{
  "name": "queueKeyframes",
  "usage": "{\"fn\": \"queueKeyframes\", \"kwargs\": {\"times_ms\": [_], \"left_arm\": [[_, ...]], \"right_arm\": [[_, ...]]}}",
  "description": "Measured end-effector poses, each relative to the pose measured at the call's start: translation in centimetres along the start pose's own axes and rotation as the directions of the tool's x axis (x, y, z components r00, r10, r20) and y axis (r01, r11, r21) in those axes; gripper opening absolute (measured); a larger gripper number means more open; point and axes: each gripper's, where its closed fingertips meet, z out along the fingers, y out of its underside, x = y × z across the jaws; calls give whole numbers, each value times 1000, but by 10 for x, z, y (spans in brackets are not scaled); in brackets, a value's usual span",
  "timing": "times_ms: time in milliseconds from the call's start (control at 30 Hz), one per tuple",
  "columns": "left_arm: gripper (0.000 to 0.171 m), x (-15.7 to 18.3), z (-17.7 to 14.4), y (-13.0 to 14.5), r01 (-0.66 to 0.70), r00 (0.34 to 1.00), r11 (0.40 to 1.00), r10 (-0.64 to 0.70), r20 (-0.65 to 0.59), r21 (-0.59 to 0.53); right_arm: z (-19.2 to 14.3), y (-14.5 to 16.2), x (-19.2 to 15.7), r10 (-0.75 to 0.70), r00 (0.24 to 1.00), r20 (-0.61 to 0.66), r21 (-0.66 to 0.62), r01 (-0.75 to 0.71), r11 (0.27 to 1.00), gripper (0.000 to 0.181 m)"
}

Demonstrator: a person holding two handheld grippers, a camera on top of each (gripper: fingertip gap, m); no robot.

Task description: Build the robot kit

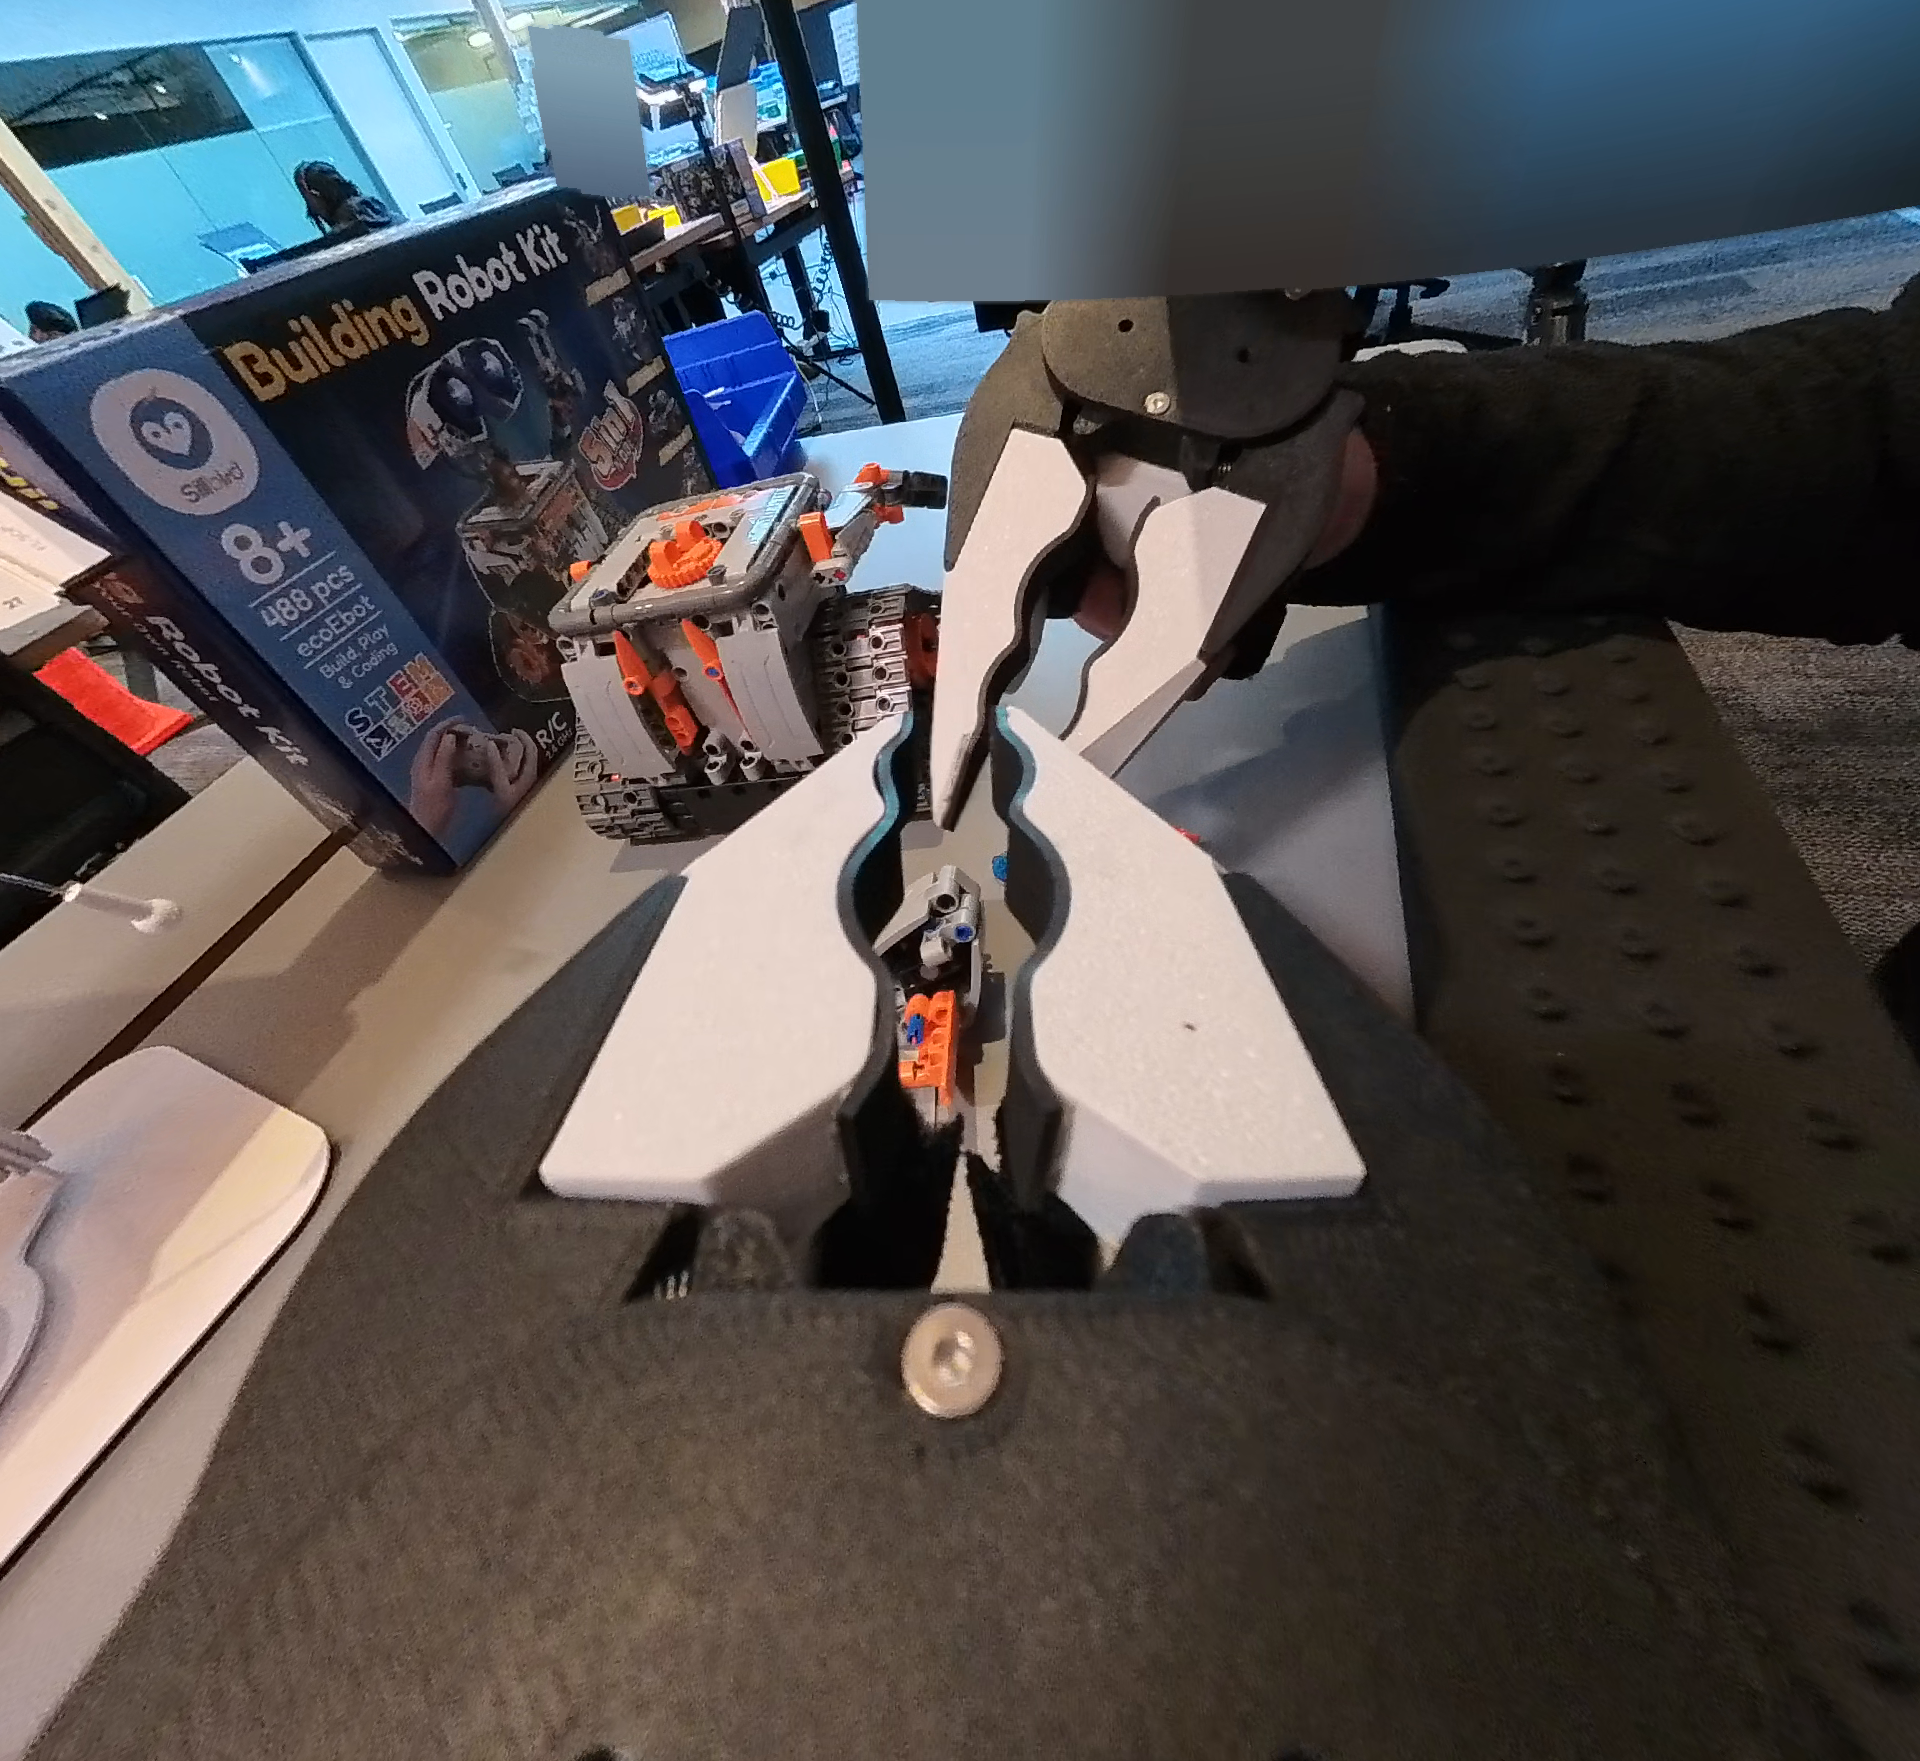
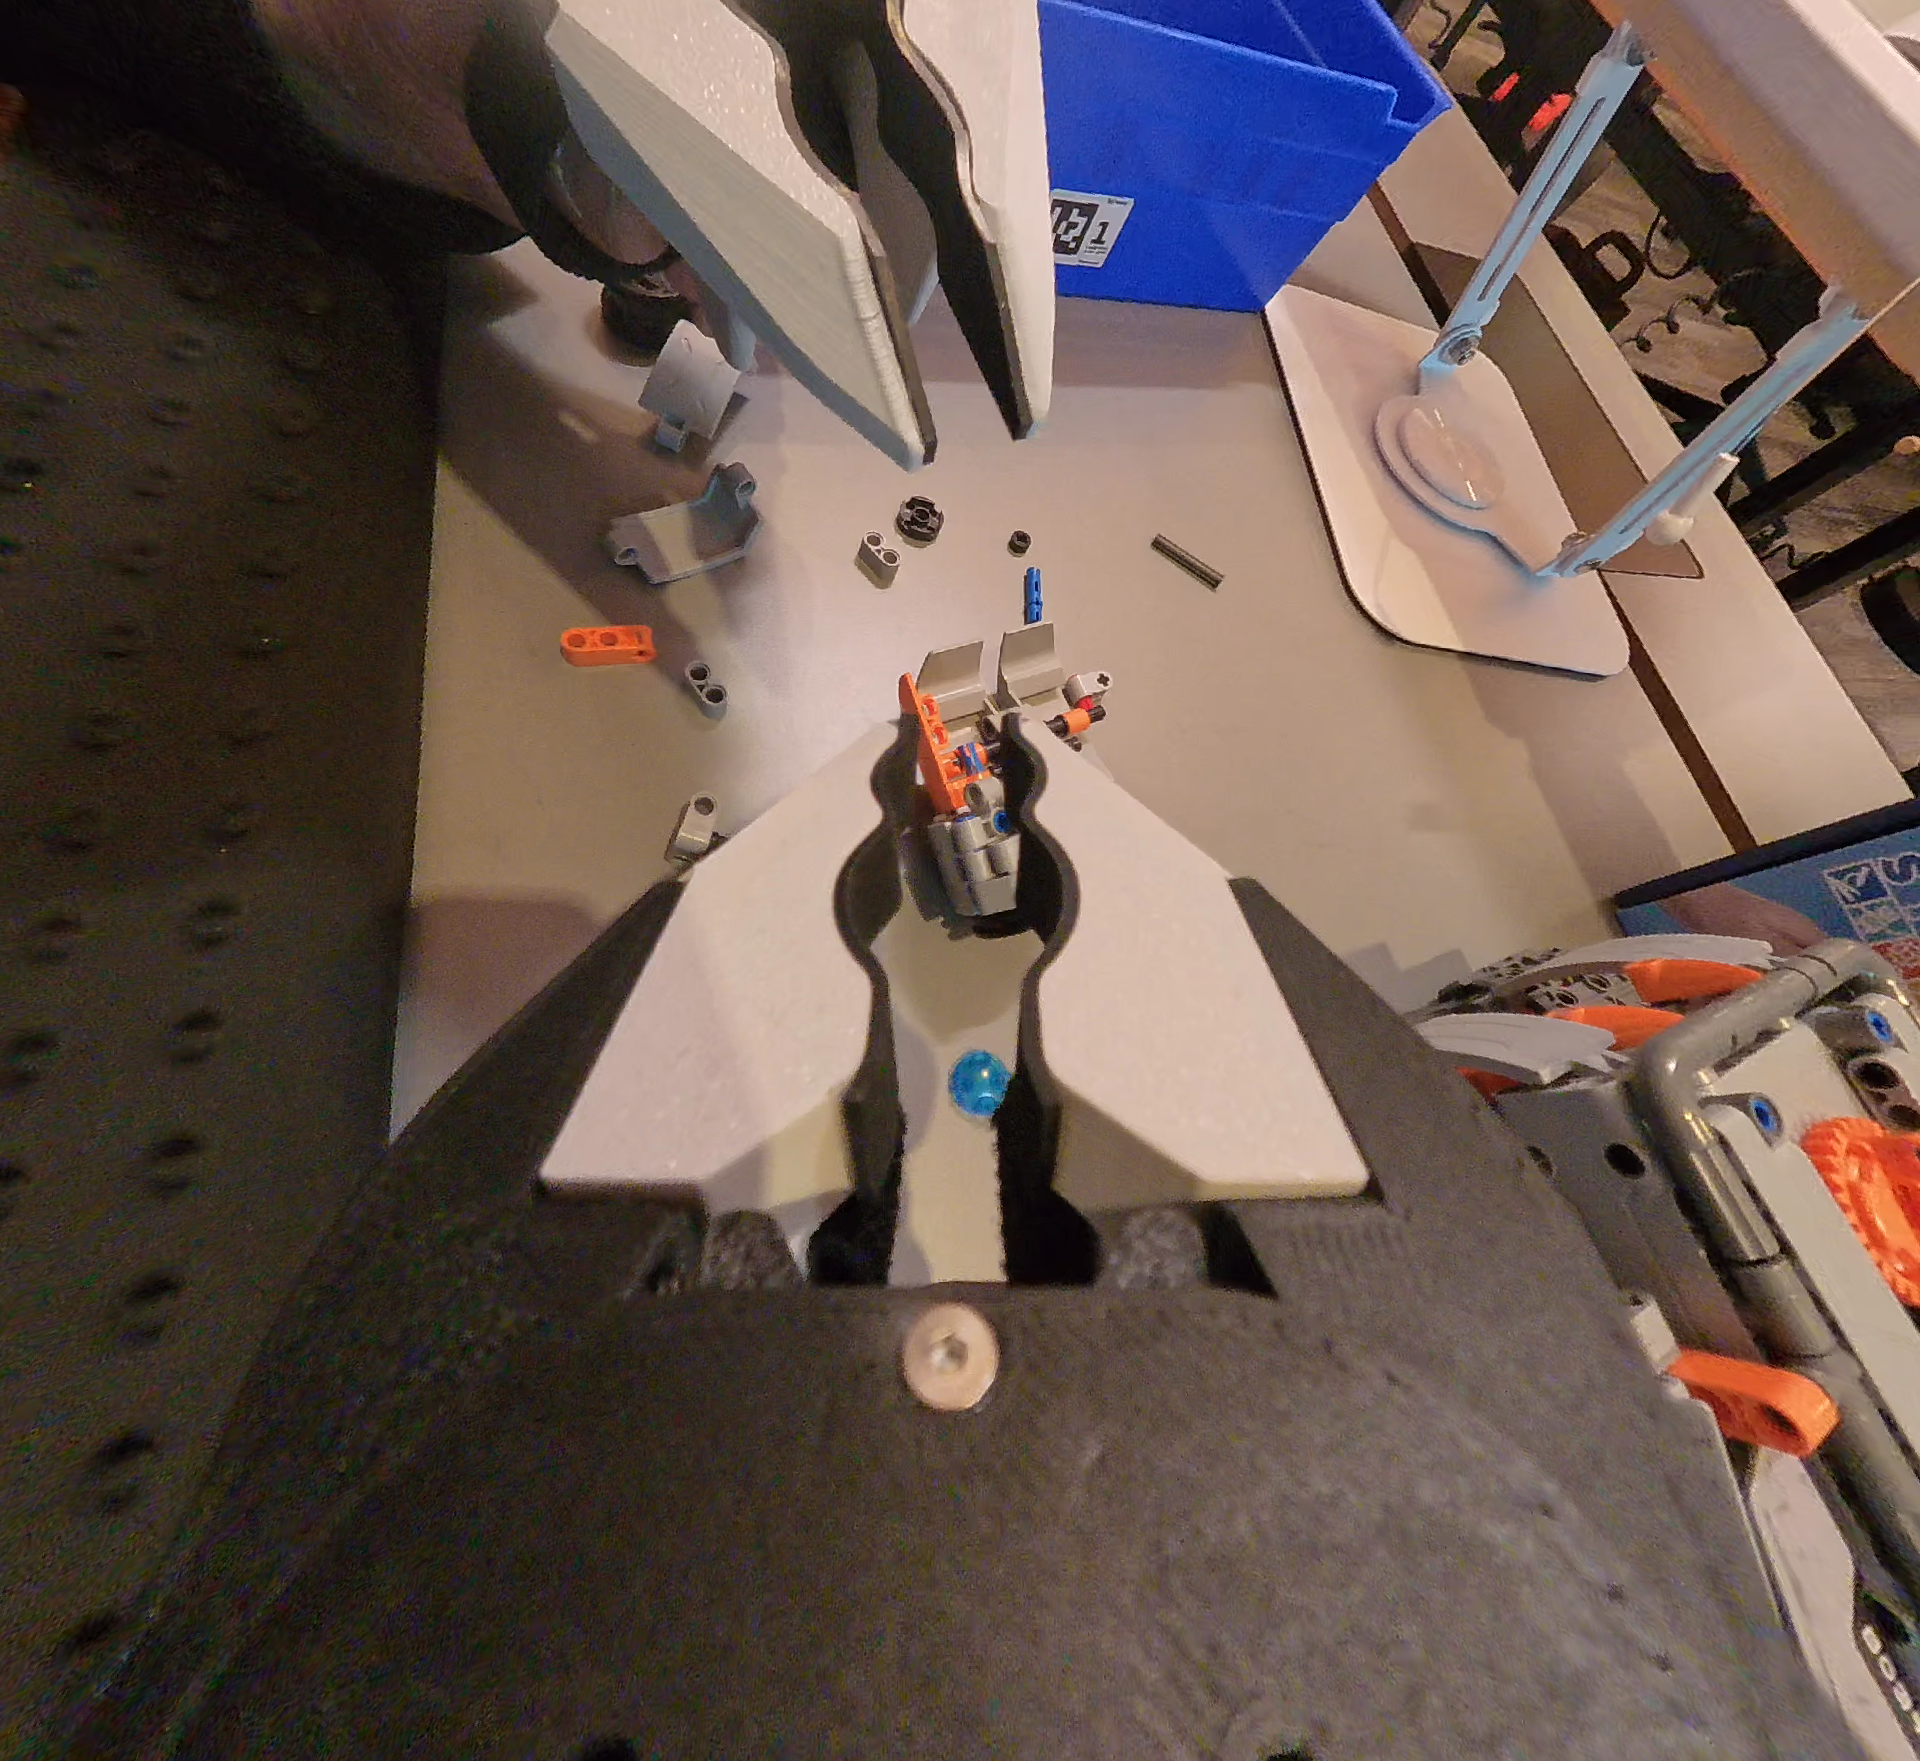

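Left gripper [image 1: 956, 724] up off the grey table [image 2: 1195, 828], fingers slightly apart, narrow gap, nothing in it. Right gripper [image 2: 958, 724] low over the table, jaws apart and straddling a small grey-and-orange brick assembly [image 2: 961, 828]; cannot tell whether pinching it or just around it. Assembly mid-table, just short of two grey curved panels [image 2: 992, 667]. Translucent blue round stud [image 2: 979, 1083] on the table, seen between the right gripper's fingers nearer the palm. Loose parts scattered beyond: orange beam [image 2: 608, 643], grey angled panel [image 2: 691, 532], blue pin [image 2: 1031, 591], black axle [image 2: 1187, 561]. Blue bin [image 2: 1195, 101] at the far edge, white stand base [image 2: 1455, 506] beside it. Tracked robot model [image 1: 717, 662] next to the kit box [image 1: 343, 485], near the grippers.
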Motion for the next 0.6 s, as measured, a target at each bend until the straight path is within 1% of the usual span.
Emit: {"fn": "queueKeyframes", "kwargs": {"times_ms": [600], "left_arm": [[8, 2, 2, 3, 8, 1000, 1000, -8, -17, -15]], "right_arm": [[0, 1, 5, 14, 1000, -17, 3, -13, 1000, 13]]}}
